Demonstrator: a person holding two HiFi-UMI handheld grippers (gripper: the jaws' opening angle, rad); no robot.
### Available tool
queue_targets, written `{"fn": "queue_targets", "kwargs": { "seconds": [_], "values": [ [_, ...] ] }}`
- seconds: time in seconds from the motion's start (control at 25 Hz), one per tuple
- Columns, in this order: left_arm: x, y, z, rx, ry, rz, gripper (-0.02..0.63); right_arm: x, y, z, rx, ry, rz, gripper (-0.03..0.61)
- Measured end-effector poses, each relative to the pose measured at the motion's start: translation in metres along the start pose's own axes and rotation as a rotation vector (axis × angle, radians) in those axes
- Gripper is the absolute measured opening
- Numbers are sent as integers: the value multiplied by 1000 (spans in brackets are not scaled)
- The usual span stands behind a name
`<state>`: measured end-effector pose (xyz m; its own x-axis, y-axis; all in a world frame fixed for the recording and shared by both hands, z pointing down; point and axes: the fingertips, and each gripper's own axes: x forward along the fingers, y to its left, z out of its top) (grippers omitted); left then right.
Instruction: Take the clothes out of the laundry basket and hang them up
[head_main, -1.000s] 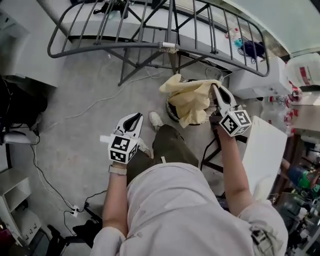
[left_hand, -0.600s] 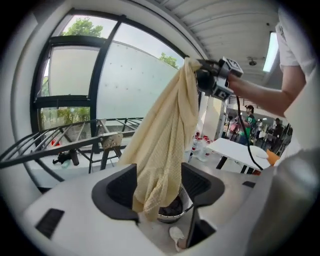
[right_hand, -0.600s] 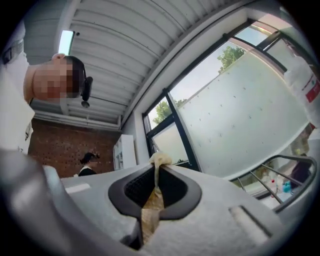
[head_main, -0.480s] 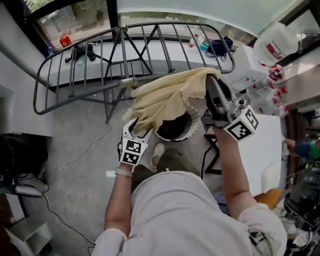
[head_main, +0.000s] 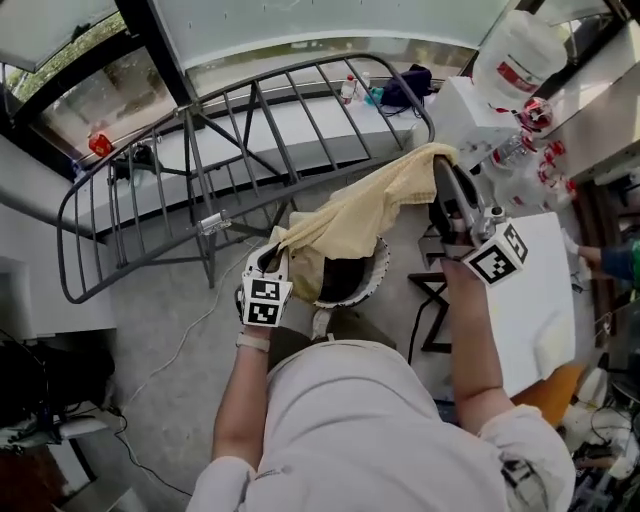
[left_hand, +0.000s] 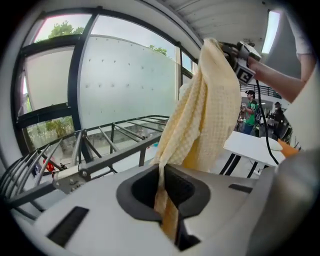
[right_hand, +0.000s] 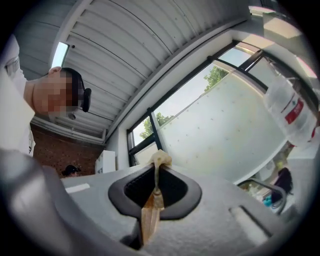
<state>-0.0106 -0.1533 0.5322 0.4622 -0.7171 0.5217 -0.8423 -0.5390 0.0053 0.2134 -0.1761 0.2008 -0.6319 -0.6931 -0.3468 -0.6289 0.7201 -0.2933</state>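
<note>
Beside the drying rack (head_main: 250, 150) at upper left, the yellow cloth (head_main: 370, 205) is now stretched out. The left gripper (head_main: 270, 258) has just clamped its lower corner and the right gripper (head_main: 447, 175) pinches the top, so it looks ready to drape.

The left gripper (head_main: 270, 262), held low, has just been closing and now pinches the yellow cloth (head_main: 350, 215). The right gripper (head_main: 447, 175), held higher, clamps its other end.

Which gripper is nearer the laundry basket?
Left. The left gripper, jaws just closed on the yellow cloth, sits beside the laundry basket's rim; the right gripper holds the cloth farther off to its right.
</note>
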Motion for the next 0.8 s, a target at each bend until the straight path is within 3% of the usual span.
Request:
{"fn": "queue_targets", "kwargs": {
  "seconds": [0.32, 0.56, 0.8],
  "values": [
    [5, 53, 74, 20, -82, 64, 17, -42, -86, -11, -71, 59, -252, 15],
    [10, 103, 131, 34, -184, 119, 15, -9, -116, -19, -92, 53, -300, 15],
    [32, 176, 199, 90, -284, 155, 15, 69, -163, -22, -118, 21, -352, 15]
  ]
}}
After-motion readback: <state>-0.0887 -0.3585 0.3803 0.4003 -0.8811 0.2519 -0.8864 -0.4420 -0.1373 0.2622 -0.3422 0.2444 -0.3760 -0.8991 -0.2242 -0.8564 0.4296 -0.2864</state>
